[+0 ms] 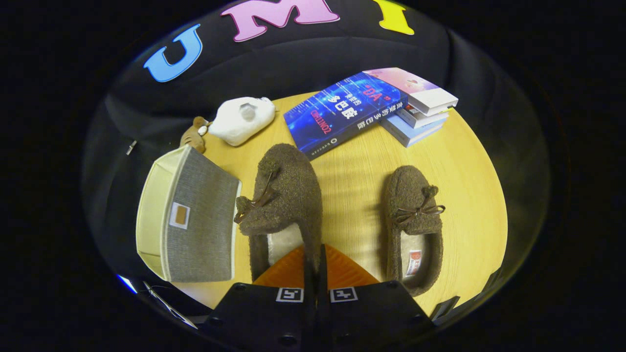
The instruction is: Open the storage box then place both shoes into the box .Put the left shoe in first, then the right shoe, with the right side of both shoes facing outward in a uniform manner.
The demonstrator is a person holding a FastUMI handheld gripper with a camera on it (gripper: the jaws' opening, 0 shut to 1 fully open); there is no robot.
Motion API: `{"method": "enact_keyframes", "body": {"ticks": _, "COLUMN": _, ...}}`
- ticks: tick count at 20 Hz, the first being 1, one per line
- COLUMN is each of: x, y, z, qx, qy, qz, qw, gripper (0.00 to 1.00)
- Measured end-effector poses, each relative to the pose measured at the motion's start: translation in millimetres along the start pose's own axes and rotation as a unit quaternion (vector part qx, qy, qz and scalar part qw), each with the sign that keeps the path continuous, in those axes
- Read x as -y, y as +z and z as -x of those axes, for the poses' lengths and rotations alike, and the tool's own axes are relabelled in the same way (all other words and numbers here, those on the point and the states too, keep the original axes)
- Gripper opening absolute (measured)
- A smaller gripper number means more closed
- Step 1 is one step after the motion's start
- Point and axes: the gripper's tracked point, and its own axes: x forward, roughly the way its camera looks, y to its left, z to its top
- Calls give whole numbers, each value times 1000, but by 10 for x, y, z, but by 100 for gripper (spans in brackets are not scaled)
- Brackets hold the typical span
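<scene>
Gripper view. The gripper [315, 254] had its fingers pinched together on the heel rim of the left slipper [283, 200], which hung tilted, its bow toward 9 o'clock. The storage box [188, 217], with grey fabric front and cream walls, lay just beside that slipper at 9 o'clock, its opening seemingly turned away to the left; whether it stood fully open could not be told. The right slipper [413, 225] rested flat on the counter [352, 181] at 3 o'clock, well apart from the box. To do the step well, the slipper would probably need lifting clear of the near wall, then lowering with its right side outward, the pinch kept firm since fleece slips. A blue book [342, 110] and a book stack [420, 110] lay beyond at 1 o'clock; a white plush toy [242, 120] and a brown one [195, 134] sat at 11 o'clock, near the box's far corner, the likeliest obstruction.
</scene>
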Motion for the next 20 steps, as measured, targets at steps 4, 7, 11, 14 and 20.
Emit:
{"method": "enact_keyframes", "body": {"ticks": 4, "x": -333, "y": 269, "z": 353, "qx": 23, "qy": 28, "qz": -7, "qw": 999, "gripper": 5}}
{"method": "enact_keyframes", "body": {"ticks": 7, "x": -649, "y": 405, "z": 548, "qx": 34, "qy": 40, "qz": -6, "qw": 999, "gripper": 5}}
{"method": "enact_keyframes", "body": {"ticks": 11, "x": -1150, "y": 499, "z": 609, "qx": 35, "qy": 56, "qz": 5, "qw": 998, "gripper": 5}}
{"method": "enact_keyframes", "body": {"ticks": 14, "x": -1605, "y": 514, "z": 593, "qx": 32, "qy": 74, "qz": 15, "qw": 997, "gripper": 5}}
{"method": "enact_keyframes", "body": {"ticks": 20, "x": -2342, "y": 367, "z": 269, "qx": 8, "qy": 83, "qz": 37, "qw": 996, "gripper": 5}}
